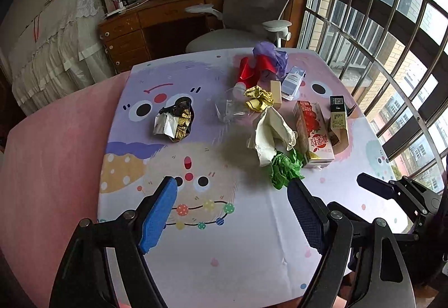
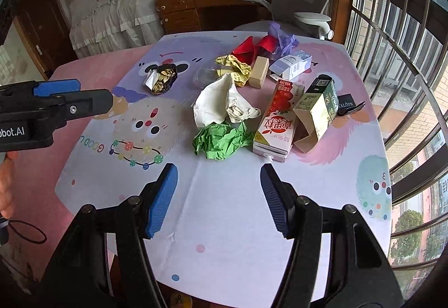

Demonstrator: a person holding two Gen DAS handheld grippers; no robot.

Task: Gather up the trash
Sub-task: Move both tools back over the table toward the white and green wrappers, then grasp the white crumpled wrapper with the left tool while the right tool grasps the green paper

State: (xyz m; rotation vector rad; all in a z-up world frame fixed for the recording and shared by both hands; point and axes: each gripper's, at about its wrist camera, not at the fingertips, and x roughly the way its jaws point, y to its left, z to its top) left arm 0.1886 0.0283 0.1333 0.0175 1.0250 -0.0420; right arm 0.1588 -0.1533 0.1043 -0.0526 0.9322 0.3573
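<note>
Trash collection not begun: every piece lies loose on the desk.

Green paper wad point(image 2: 221, 140), white wrapper point(image 2: 221, 100), milk carton point(image 2: 277, 123) and foil packet point(image 2: 162, 78) lie on the desk point(image 2: 224, 224); no bin visible. Left tool point(image 1: 232, 212) and right tool point(image 2: 218, 196) both gape wide, empty.

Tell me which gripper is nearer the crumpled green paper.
Right, though not by much. The right gripper hangs open just short of the green paper; the left gripper, also open, sits back and left.
</note>
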